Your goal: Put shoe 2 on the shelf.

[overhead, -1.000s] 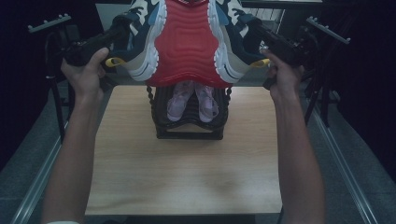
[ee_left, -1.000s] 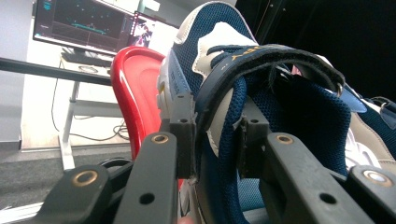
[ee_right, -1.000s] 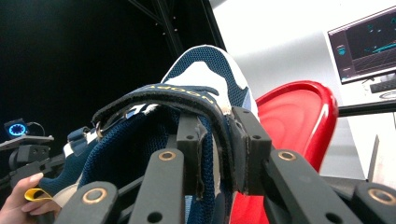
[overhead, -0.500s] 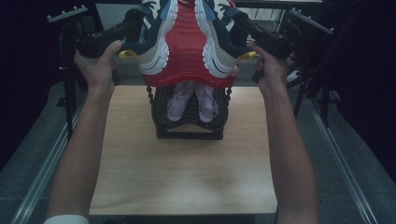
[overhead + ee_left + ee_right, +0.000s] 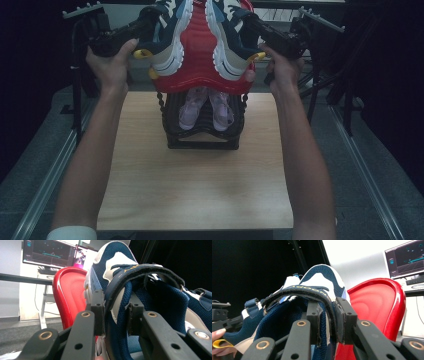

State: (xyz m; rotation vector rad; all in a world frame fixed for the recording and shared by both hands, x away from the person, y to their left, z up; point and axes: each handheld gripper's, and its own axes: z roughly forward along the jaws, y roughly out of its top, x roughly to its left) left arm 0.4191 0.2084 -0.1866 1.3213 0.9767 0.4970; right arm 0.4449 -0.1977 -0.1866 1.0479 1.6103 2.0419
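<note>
L gripper (image 5: 150, 22) & R gripper (image 5: 247, 22) each clamp a sneaker (image 5: 167, 45).

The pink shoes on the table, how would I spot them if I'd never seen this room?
Start at the wooden table and go to the black rack at its far end. The pink shoes stand as a pair inside it, under the red tray that hangs above. Unlike the blue and white sneakers held up in the grippers, they are pale pink, small and untouched.

Navy-and-white sneakers (image 5: 200, 37) on a red tray (image 5: 200, 75), pale pink shoes (image 5: 205, 107) in a black rack (image 5: 202, 135)
</note>
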